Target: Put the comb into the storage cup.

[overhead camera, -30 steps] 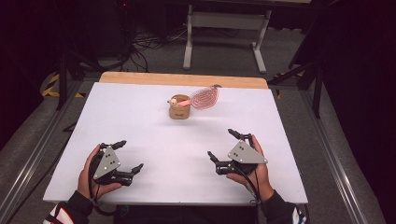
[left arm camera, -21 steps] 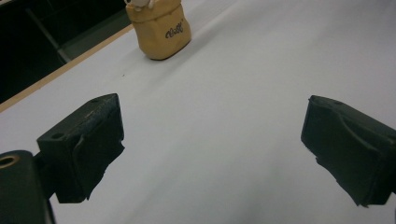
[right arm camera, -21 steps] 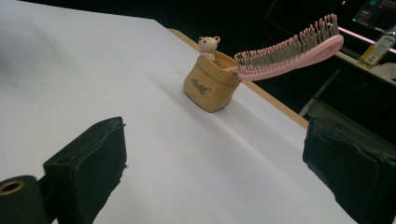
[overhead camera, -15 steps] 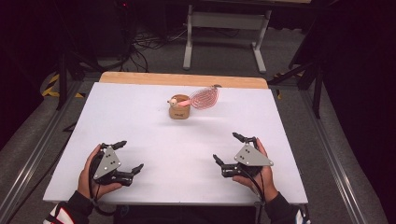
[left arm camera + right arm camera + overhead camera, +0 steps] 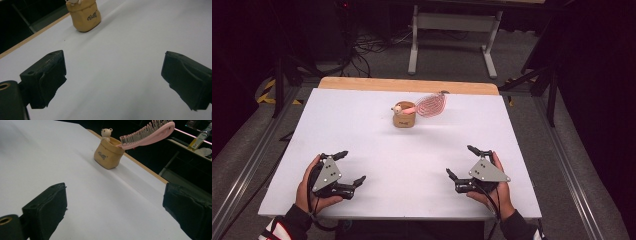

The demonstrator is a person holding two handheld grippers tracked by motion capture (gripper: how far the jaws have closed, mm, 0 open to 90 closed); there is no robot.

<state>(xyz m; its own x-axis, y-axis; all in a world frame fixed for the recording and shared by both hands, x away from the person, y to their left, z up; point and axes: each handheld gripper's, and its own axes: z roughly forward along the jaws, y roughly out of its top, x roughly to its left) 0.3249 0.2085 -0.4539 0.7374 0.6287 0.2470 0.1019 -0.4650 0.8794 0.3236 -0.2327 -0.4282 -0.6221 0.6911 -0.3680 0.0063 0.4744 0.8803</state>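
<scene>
Both grippers idle, well short of the cup.
Left gripper (image 5: 349, 167) and right gripper (image 5: 460, 161): jaws spread, empty. Pink brush (image 5: 428, 104) stands in the tan cup (image 5: 404, 117).

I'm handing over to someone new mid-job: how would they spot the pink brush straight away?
Start at the white table and look toward its far wooden edge, where a small tan pot stands alone. The pink brush sticks out of that pot, leaning to the right. Its wide bristled head hangs clear of the pot, beside a tiny bear figure.

A lab: white test table (image 5: 362, 130), floor cables (image 5: 372, 47), dark surroundings
</scene>
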